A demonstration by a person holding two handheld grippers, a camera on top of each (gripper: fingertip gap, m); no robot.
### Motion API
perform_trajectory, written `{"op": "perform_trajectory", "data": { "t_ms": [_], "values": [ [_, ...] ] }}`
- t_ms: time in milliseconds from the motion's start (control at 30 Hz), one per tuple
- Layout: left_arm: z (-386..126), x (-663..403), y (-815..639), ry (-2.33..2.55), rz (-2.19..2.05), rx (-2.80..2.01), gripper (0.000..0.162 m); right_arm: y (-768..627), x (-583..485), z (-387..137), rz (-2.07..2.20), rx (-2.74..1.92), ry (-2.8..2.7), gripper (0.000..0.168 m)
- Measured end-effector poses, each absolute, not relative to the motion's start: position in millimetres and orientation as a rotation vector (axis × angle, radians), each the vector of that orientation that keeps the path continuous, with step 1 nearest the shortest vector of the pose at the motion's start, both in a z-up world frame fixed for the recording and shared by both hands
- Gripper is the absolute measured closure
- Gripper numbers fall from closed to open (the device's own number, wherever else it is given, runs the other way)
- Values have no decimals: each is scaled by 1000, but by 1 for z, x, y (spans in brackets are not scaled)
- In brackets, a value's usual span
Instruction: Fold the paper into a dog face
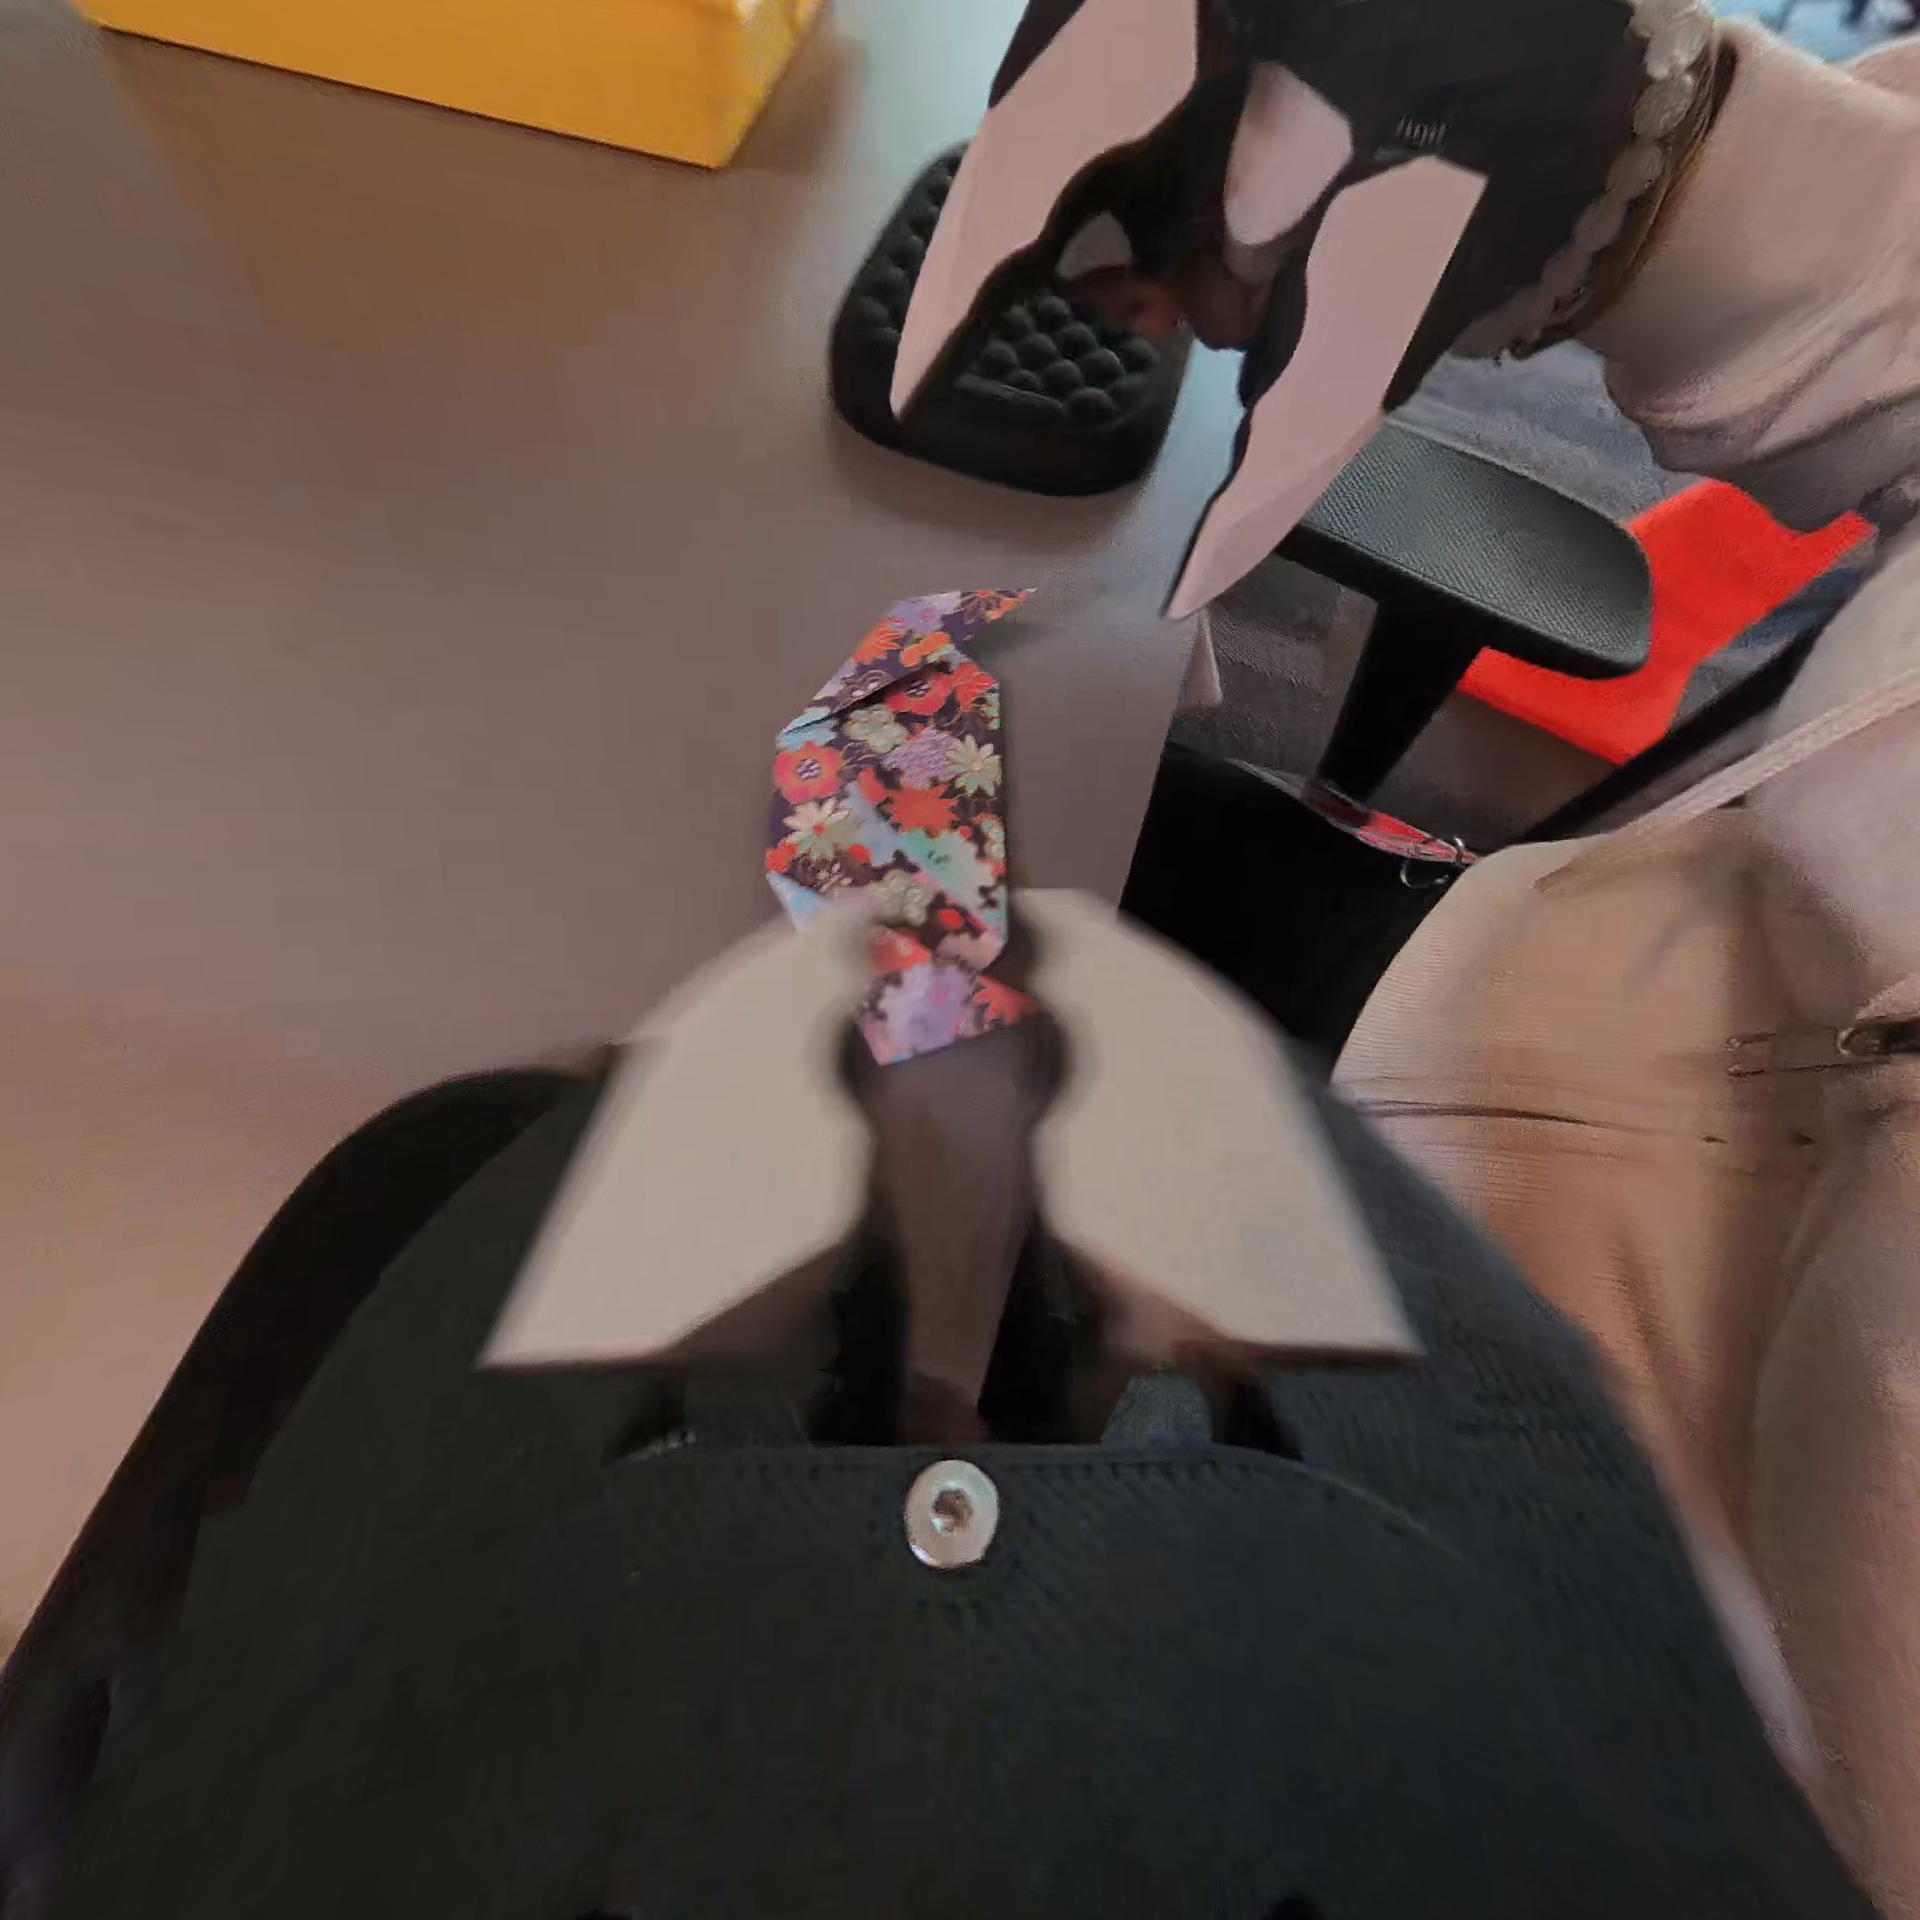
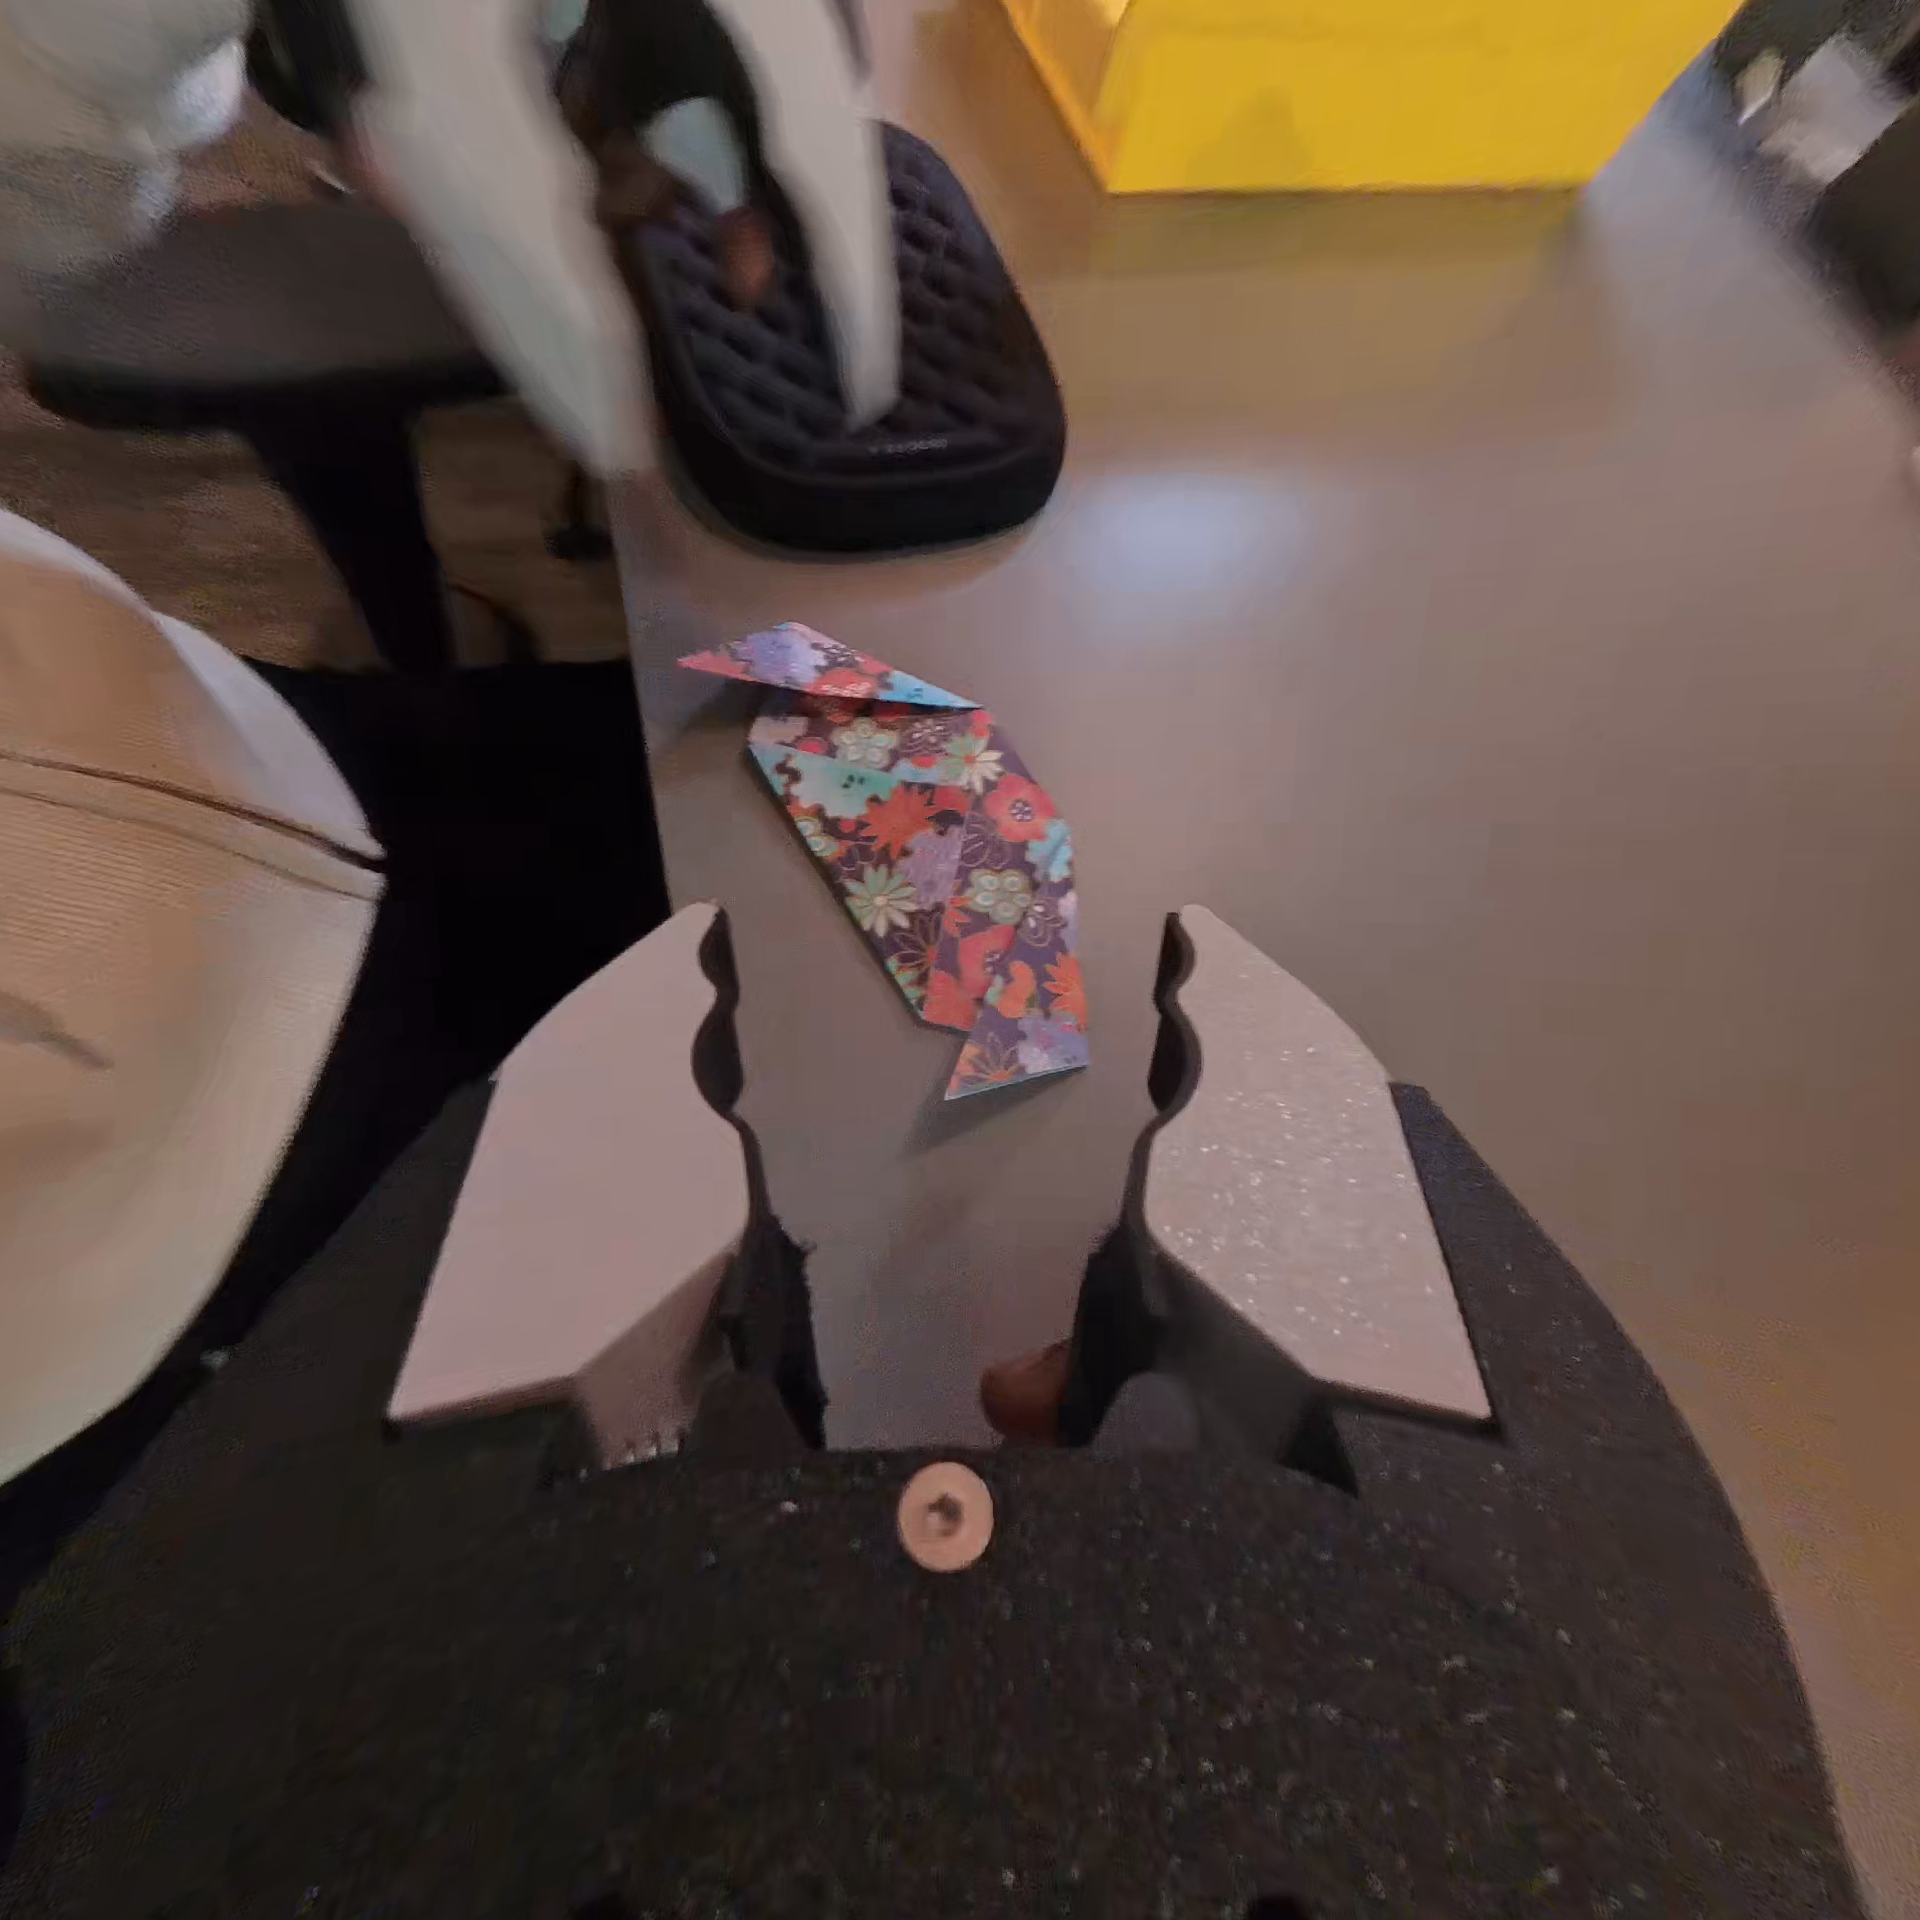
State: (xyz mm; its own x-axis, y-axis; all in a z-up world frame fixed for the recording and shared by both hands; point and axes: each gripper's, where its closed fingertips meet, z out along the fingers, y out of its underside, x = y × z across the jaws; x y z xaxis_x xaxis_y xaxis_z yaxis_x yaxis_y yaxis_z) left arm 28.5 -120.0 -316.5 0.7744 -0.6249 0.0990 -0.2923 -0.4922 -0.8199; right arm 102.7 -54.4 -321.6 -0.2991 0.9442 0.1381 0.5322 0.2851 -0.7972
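One folded sheet of flower-patterned paper lies flat on the grey-brown table, close to the edge nearest the person, and it is the only paper I can see. It is already creased into a long shape with a flap turned over at each end, so I judge the dog face to be well along, the two flaps likely serving as ears.

My left gripper hangs over the near end of the paper. Its fingers stand only a little apart, and in the right wrist view they sit clear above the table, so I read them as released, not pinching; heavy blur keeps me from being sure. My right gripper hovers at the opposite end with its fingers spread wide, grasping nothing. I take this placing, one gripper at each end, as readiness to press or adjust a flap while the paper rests flat and steady.

Farther out, I count one black padded wrist rest on the table beyond the paper, and one yellow box at the far side. Off the table edge there is one black chair armrest, a patch of red below it, and the person's pale beige clothing.
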Motion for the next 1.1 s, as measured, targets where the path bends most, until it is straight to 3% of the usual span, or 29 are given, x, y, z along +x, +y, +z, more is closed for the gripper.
{"op": "perform_trajectory", "data": {
  "t_ms": [33,133,400,667,833,1100],
  "values": [
    [-319,22,-122,638,-477,-2122,72,-54,102,-322,928,-1356,-1973,87],
    [-332,18,-128,623,-446,-2170,55,-50,96,-334,994,-1427,-2078,90],
    [-341,31,-108,566,-468,-2161,70,-43,99,-368,784,-1470,-2228,108],
    [-336,22,-90,449,-563,-2174,84,-37,98,-377,493,-1086,-2263,165],
    [-353,18,-80,426,-685,-2317,96,-36,92,-359,428,-855,-2079,168],
    [-355,49,-71,640,-827,-2324,129,-36,94,-312,414,-671,-1753,168]
  ]
}}
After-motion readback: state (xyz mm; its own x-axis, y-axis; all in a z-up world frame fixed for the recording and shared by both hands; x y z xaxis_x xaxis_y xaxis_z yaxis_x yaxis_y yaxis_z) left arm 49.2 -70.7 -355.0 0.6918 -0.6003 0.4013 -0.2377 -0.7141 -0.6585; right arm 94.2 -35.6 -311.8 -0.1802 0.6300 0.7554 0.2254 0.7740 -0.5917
